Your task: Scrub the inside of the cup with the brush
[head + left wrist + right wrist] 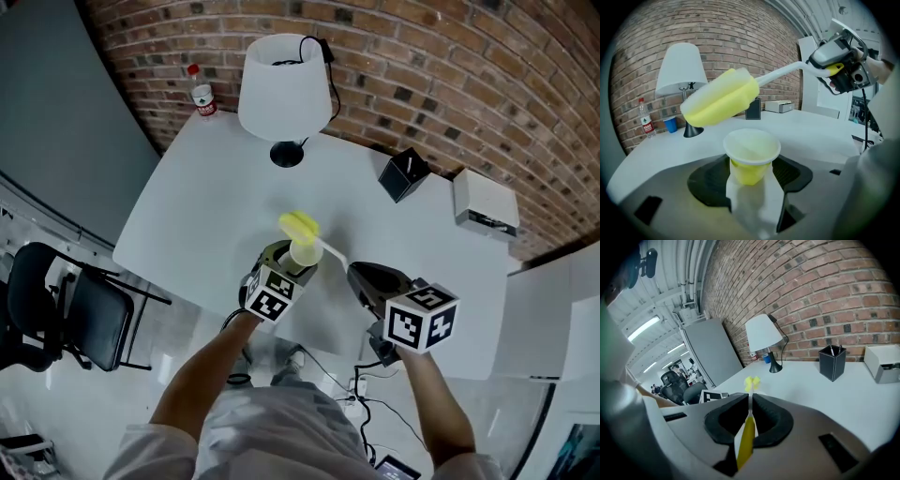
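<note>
One yellow cup [751, 159]; bottle [645, 123] label unreadable

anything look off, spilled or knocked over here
Nothing stands out. The cup sits squarely in the left gripper, the right gripper holds the brush by its handle, yellow head near the cup's mouth, and the lamp, bottle and pen holder stand upright on a table with no spill.

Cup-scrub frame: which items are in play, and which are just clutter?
In play:
- cup, gripped by the left gripper
- brush, handle gripped by the right gripper

Clutter:
- lamp
- water bottle
- small blue cup
- black pen holder
- white box
- office chair
</note>
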Action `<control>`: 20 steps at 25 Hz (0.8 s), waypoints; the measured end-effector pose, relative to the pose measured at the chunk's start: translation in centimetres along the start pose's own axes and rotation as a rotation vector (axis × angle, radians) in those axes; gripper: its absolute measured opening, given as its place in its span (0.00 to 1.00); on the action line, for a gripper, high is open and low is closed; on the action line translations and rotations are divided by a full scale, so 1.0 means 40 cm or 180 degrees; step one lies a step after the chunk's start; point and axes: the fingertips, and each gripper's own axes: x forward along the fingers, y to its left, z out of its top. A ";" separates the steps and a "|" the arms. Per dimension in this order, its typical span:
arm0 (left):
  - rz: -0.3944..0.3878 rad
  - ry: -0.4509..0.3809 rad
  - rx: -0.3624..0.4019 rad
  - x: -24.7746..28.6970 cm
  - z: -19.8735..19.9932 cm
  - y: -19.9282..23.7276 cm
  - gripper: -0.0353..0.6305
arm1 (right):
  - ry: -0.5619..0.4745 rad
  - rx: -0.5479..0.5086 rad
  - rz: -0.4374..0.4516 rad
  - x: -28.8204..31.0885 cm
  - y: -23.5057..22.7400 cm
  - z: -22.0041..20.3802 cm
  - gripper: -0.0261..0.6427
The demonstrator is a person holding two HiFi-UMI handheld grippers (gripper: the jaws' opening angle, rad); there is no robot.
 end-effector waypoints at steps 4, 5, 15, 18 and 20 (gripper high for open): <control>-0.0019 0.0119 -0.0119 0.002 -0.027 0.002 0.48 | 0.0018 0.0032 0.0074 0.010 0.004 -0.007 0.08; -0.0022 0.0149 -0.0145 0.001 -0.035 0.002 0.48 | 0.0022 0.0039 0.0091 0.012 0.005 -0.008 0.08; 0.0140 0.0222 -0.0265 -0.072 -0.072 0.008 0.48 | -0.0030 0.0004 0.0056 0.022 0.030 -0.019 0.08; 0.0168 0.0172 -0.0285 -0.112 -0.067 0.006 0.48 | -0.0089 -0.0071 0.0009 0.027 0.051 -0.021 0.08; 0.0184 0.0113 -0.0301 -0.145 -0.056 0.006 0.48 | -0.0147 -0.0097 -0.0009 0.032 0.070 -0.019 0.08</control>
